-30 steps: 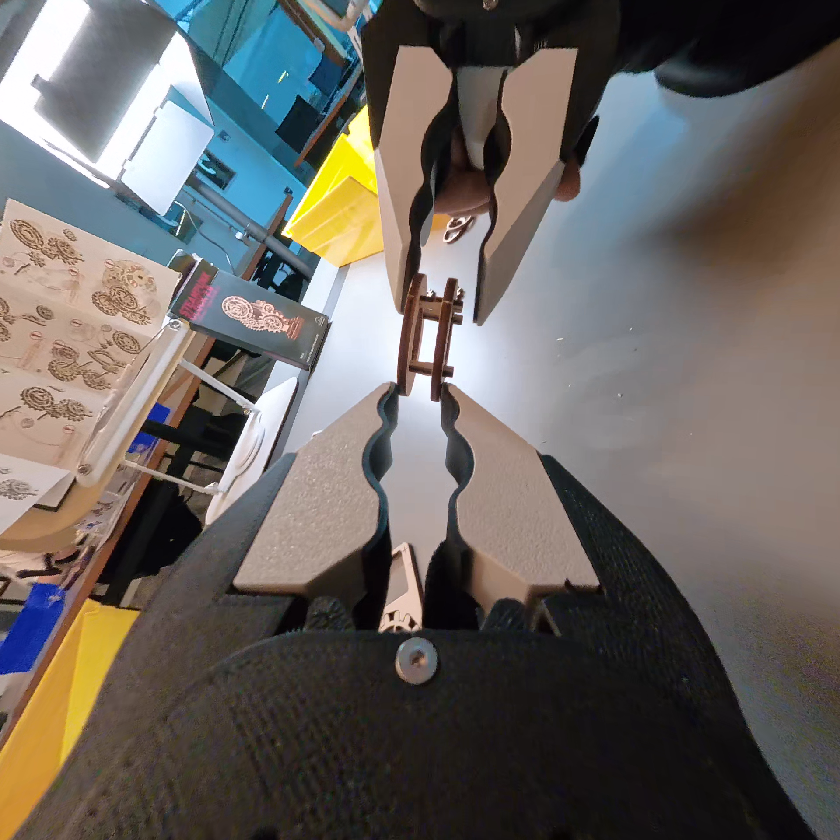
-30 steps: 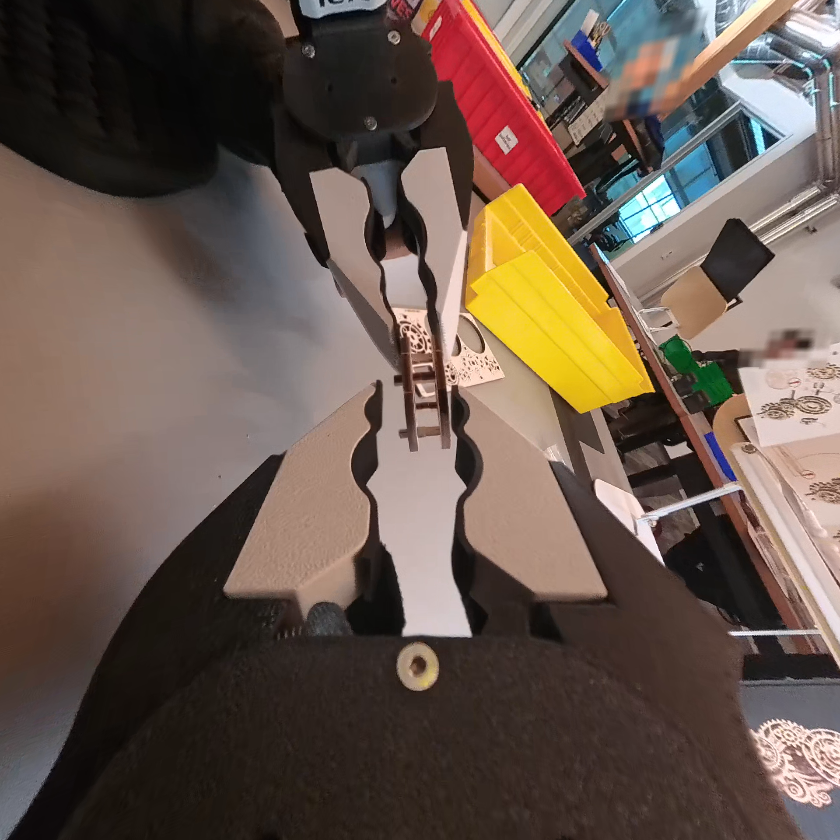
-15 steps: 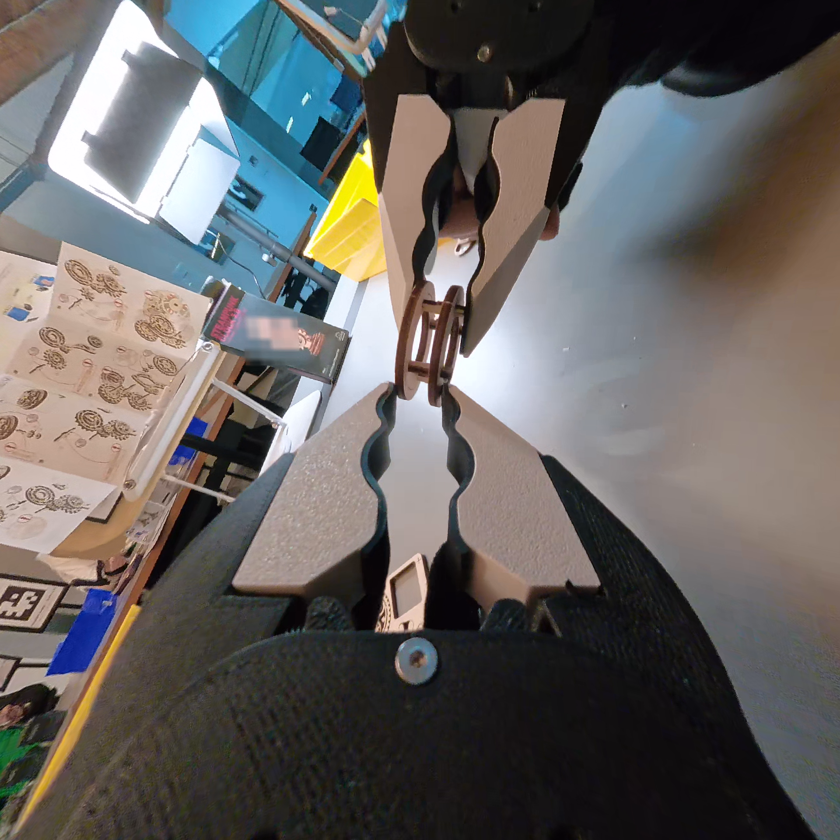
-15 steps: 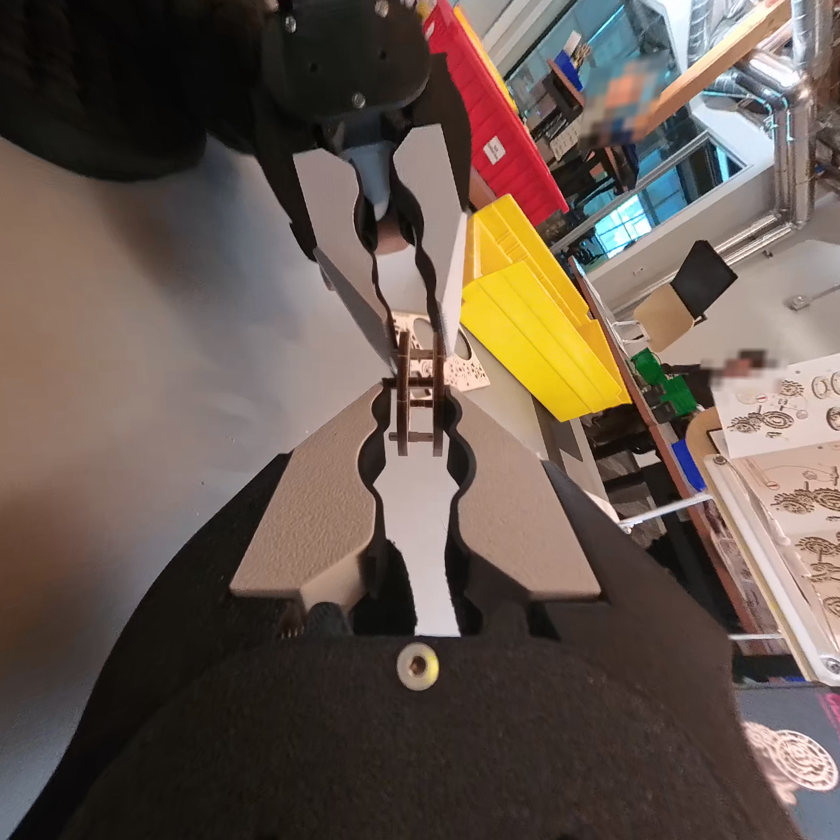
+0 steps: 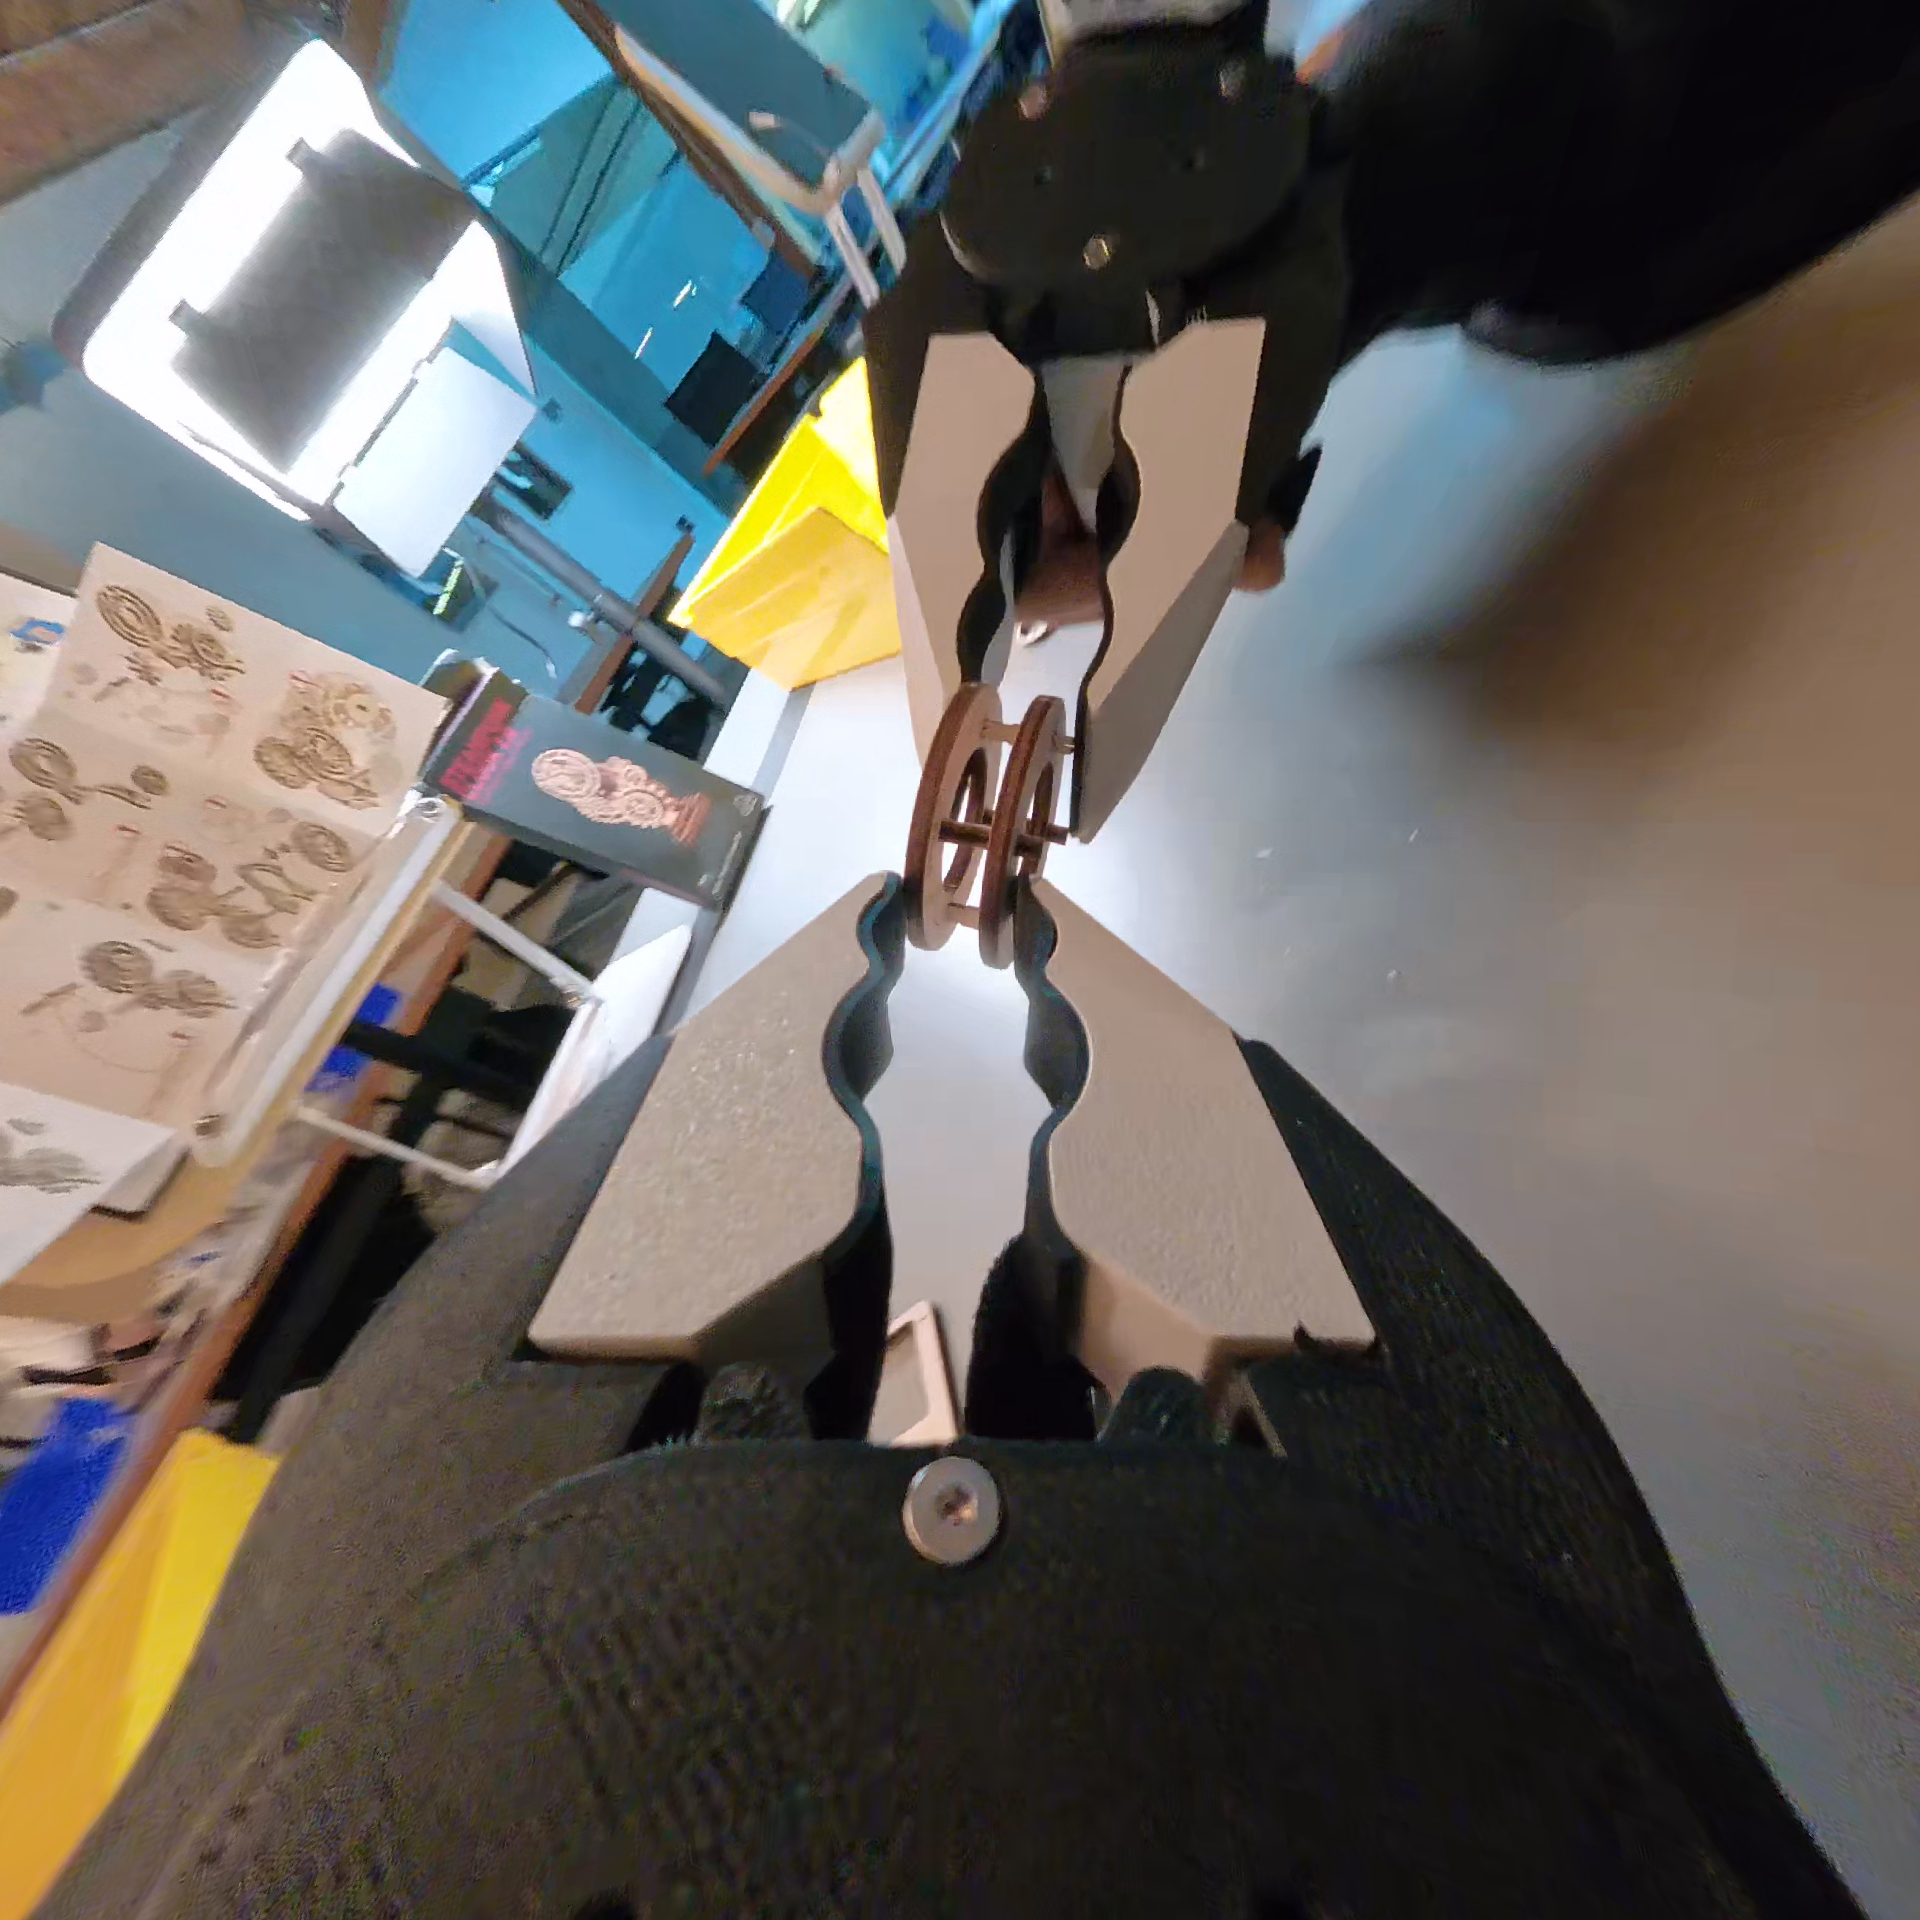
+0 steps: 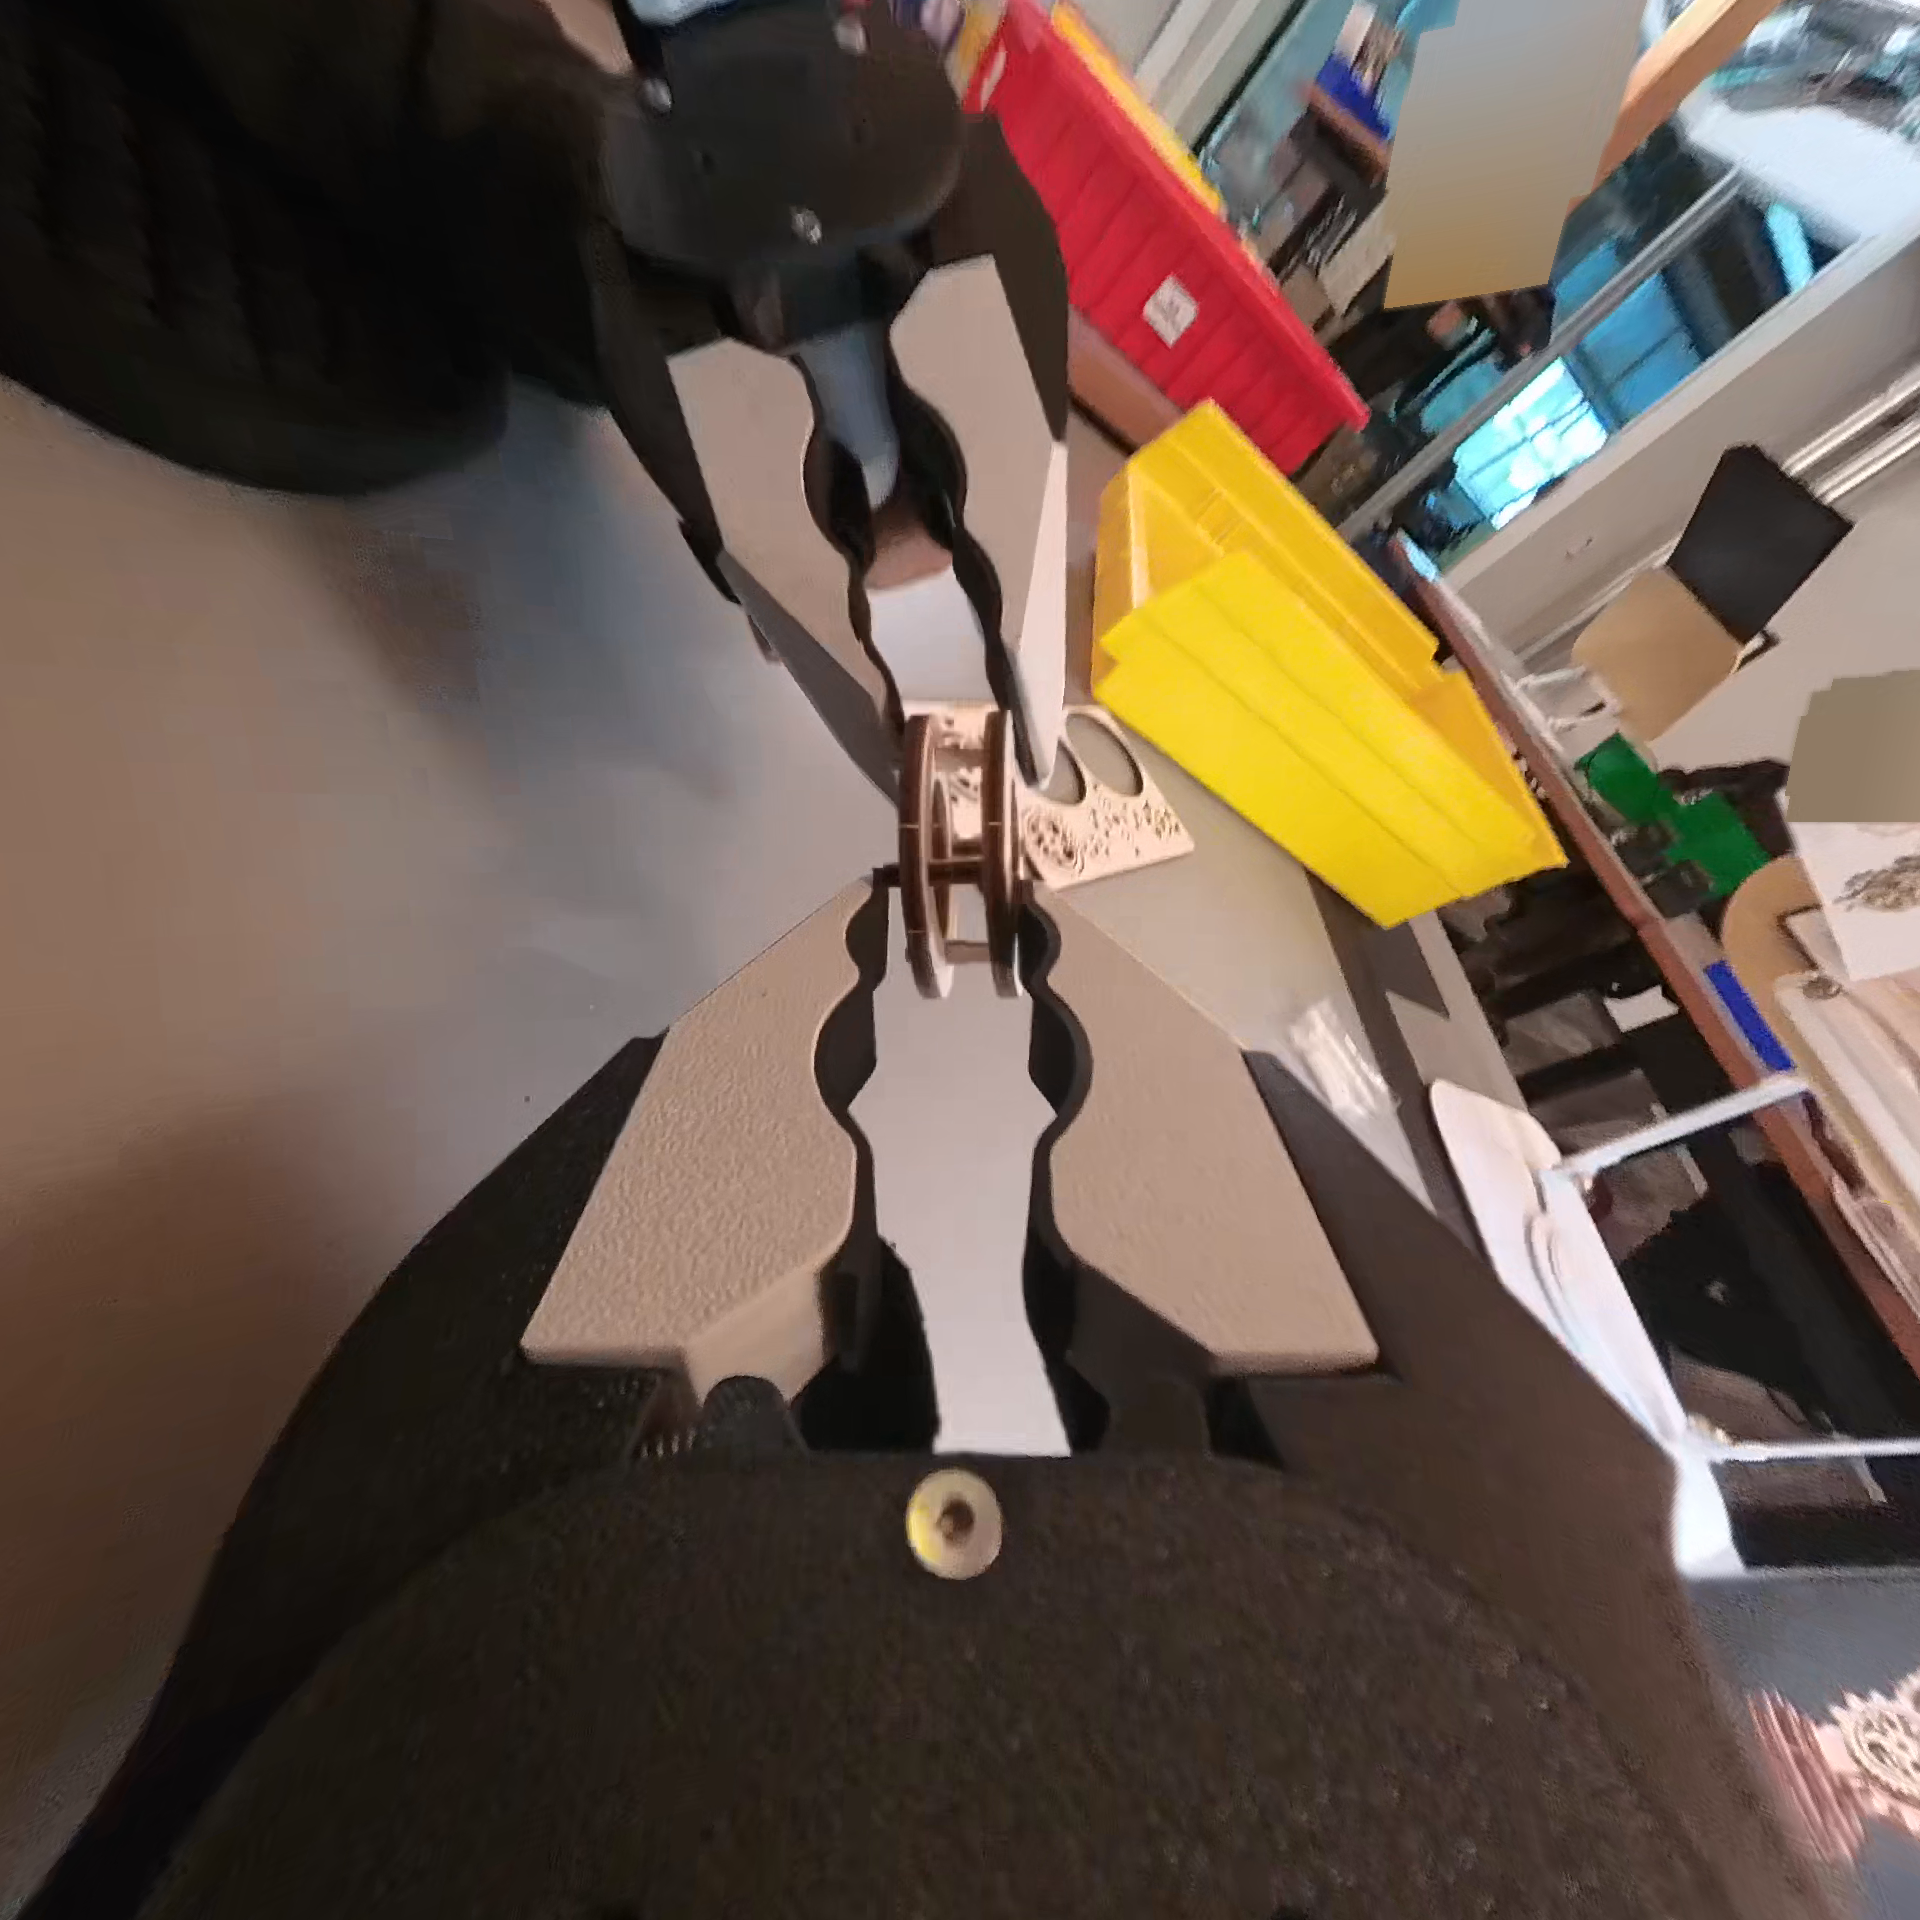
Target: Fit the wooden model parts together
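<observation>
A small brown wooden wheel assembly (image 5: pixel 982 831), two rings joined by thin pegs, hangs in the air between both grippers above the grey table (image 5: pixel 1507 987). My left gripper (image 5: pixel 958 902) is shut on its near edge, one finger outside each ring. My right gripper (image 5: pixel 1010 779) comes from the opposite side and clamps the far edge. In the right wrist view the same assembly (image 6: pixel 956 852) sits between my right gripper's (image 6: pixel 956 902) tips, with the left gripper (image 6: pixel 966 774) opposite it. A hand shows behind each far gripper.
A pale laser-cut wooden parts sheet (image 6: pixel 1107 826) lies on the table beyond the assembly. Yellow bins (image 6: pixel 1299 665) and a red bin (image 6: pixel 1143 229) stand at the table's edge. A black box (image 5: pixel 603 790) and printed instruction sheets (image 5: pixel 177 790) on a white stand are at the left. My left and right fingertips are right by each other.
Both grippers have tilted and turned with the wheel assembly held between them, so the rings' faces show more. The two grippers have come slightly closer together. Both grips are unchanged.
</observation>
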Demonstrator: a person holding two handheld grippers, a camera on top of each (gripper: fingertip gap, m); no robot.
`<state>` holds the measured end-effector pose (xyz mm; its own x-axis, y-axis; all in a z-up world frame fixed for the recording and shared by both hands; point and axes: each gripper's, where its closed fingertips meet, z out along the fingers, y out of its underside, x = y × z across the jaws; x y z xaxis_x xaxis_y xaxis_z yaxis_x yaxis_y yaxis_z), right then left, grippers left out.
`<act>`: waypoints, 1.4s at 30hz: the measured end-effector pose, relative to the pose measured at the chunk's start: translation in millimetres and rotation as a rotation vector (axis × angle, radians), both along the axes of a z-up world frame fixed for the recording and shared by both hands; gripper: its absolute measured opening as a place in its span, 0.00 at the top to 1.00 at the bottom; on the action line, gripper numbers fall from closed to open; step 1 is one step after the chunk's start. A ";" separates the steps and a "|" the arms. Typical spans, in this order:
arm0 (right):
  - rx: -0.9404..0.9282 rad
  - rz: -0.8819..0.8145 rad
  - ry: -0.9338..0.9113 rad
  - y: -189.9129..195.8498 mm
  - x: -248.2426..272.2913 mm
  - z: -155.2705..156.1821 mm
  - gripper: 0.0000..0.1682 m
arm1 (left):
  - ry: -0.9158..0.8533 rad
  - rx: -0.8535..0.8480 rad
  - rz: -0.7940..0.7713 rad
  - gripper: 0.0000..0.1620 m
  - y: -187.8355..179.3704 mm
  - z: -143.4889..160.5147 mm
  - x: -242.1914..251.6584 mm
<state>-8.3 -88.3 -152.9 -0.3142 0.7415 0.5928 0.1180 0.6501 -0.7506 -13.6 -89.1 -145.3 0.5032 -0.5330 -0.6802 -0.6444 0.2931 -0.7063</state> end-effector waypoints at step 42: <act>-0.666 0.139 -0.126 -6.7 2.7 8.7 0.91 | -0.467 -0.554 -0.088 0.85 -2.6 -1.3 15.5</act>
<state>-5.7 -94.9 -144.2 -0.4691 0.8829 -0.0222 0.1800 0.0710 -0.9811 1.9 -91.7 -146.6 0.6143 -0.7887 -0.0237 -0.2305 -0.1506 -0.9614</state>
